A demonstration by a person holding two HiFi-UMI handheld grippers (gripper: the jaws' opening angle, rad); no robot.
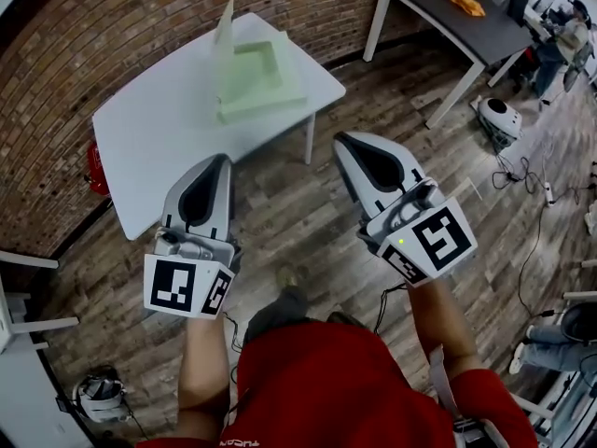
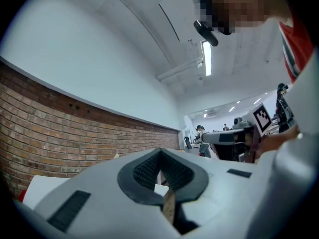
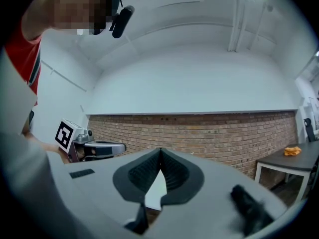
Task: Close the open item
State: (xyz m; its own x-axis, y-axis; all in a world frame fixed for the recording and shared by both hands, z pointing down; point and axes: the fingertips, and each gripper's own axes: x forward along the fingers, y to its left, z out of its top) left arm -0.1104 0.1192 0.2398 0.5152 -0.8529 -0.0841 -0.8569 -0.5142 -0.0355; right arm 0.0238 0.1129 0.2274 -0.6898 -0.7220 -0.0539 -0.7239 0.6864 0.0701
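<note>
A pale green box point(image 1: 256, 77) lies on the white table point(image 1: 168, 129) with its lid standing up at the left side. My left gripper point(image 1: 222, 160) is shut and empty, held in front of the table's near edge. My right gripper point(image 1: 341, 139) is shut and empty too, over the wooden floor to the right of the table. In the left gripper view the jaws point(image 2: 159, 153) meet at the tips and point at the brick wall. The right gripper view shows its jaws point(image 3: 160, 152) closed with only the table's white top behind them.
A dark table point(image 1: 457, 17) with an orange thing point(image 1: 465, 2) on it stands at the back right. A white device point(image 1: 499, 118) and cables lie on the floor at the right. A red object point(image 1: 97, 168) sits by the wall at the table's left.
</note>
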